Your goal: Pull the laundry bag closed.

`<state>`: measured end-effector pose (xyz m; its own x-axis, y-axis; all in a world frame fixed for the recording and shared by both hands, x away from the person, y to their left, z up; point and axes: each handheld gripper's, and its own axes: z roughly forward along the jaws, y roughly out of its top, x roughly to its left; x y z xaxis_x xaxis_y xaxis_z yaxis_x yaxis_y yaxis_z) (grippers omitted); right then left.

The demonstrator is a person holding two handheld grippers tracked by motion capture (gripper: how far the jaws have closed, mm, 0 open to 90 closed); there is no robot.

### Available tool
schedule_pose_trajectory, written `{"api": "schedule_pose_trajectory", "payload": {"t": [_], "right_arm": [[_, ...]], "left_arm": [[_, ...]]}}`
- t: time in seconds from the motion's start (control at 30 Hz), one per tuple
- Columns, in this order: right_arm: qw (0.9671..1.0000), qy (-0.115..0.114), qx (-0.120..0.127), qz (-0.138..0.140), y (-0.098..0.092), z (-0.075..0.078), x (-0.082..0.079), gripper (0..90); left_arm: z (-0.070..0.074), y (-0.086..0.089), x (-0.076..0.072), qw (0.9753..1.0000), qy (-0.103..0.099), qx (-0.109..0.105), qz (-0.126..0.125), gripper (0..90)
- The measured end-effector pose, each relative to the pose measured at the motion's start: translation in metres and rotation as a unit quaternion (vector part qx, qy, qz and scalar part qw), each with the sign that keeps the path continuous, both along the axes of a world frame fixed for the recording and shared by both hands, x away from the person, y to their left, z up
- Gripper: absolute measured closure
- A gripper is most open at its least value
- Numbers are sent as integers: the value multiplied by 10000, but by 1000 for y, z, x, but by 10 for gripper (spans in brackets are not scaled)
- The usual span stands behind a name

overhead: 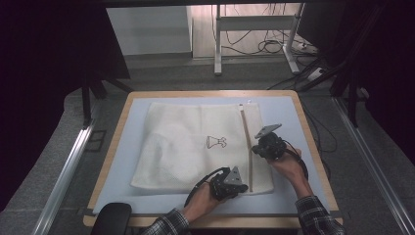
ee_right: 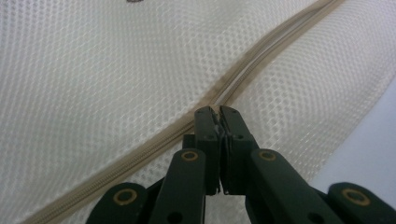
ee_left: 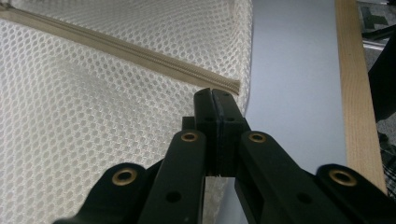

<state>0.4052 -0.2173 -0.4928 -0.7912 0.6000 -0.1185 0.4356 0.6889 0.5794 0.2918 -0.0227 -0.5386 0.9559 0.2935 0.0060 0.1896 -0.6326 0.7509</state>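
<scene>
A white mesh laundry bag [overhead: 191,147] with a small dark logo lies flat on a pale blue mat [overhead: 125,152]. A beige zipper [overhead: 246,142] runs along the bag's right side. My left gripper [overhead: 243,187] rests at the zipper's near end by the bag's corner. In the left gripper view its jaws [ee_left: 213,93] are pressed together on the mesh right at the zipper end [ee_left: 226,85]. My right gripper [overhead: 255,149] sits midway along the zipper. In the right gripper view it [ee_right: 218,112] is shut on the zipper [ee_right: 280,42], with a small metal piece, apparently the pull, between the jaws.
The mat covers a wooden table [overhead: 117,125] with bare mat to the left and right of the bag. Beyond the table are a desk frame with cables [overhead: 264,44] and a metal rail [overhead: 63,171] on the floor. A dark round object [overhead: 111,219] sits at the near left edge.
</scene>
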Motion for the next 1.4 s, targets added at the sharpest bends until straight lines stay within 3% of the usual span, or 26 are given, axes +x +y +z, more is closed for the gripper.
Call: {"api": "schedule_pose_trajectory", "payload": {"t": [0.43,0.47,1.0,1.4], "right_arm": [[9995,170,171,-199,8,2,15,868],[9995,84,131,-258,8,2,16,868],[9993,-83,102,-349,15,12,40,869],[9992,-63,50,-386,19,3,59,869]], "left_arm": [[0,0,-1,10000,44,-38,28,900],[0,0,0,10000,49,-44,30,900],[-1,-1,-1,9999,95,-104,48,900],[0,3,-1,9994,309,-178,1,900]]}}
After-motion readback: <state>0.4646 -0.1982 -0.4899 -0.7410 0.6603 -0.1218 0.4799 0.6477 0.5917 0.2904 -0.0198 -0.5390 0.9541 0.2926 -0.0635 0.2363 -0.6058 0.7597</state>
